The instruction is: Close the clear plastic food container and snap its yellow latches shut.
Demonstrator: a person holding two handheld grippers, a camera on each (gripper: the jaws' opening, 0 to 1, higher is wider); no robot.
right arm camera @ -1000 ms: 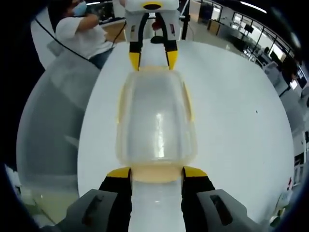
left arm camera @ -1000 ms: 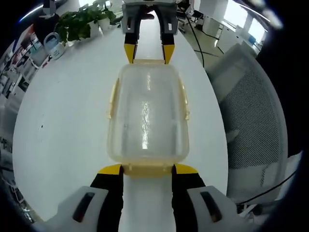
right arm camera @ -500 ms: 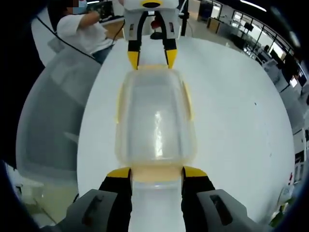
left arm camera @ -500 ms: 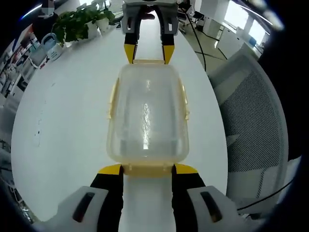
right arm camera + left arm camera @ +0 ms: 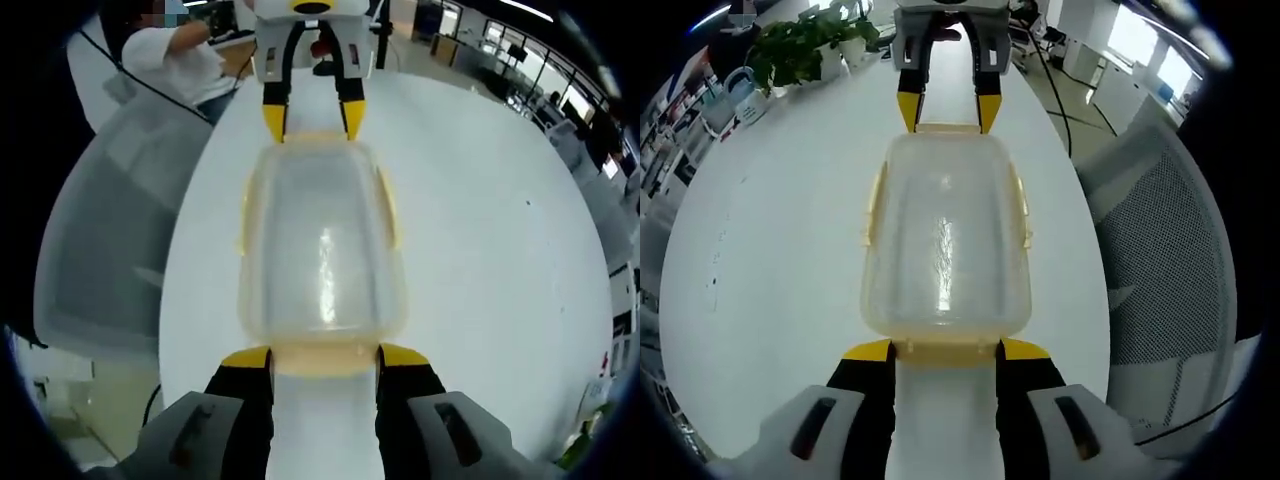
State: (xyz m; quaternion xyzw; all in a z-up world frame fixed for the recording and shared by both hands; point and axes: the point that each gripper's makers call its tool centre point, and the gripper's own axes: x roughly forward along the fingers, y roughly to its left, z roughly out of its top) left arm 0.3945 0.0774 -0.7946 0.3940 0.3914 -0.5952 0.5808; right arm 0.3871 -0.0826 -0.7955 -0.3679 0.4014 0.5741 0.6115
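Observation:
The clear plastic food container (image 5: 943,235) has its lid on and hangs just above the white table (image 5: 770,220), between my two grippers. My left gripper (image 5: 945,350) is shut on the yellow latch (image 5: 945,351) at the near end. At the far end, my right gripper (image 5: 947,108) grips the opposite latch. In the right gripper view the container (image 5: 322,240) runs away from my right gripper (image 5: 324,360), whose jaws clamp the pale yellow end latch (image 5: 324,358); my left gripper (image 5: 312,115) holds the far end. Yellow side latches (image 5: 1022,205) stand slightly out from the long sides.
A mesh office chair (image 5: 1170,240) stands beside the table edge on the right of the left gripper view. Potted plants (image 5: 805,45) and a jug (image 5: 748,92) sit at the table's far left. A seated person (image 5: 175,60) is beyond the table in the right gripper view.
The container keeps its place between both grippers while the table and chair drift behind it, so both hands and the container have shifted together slightly.

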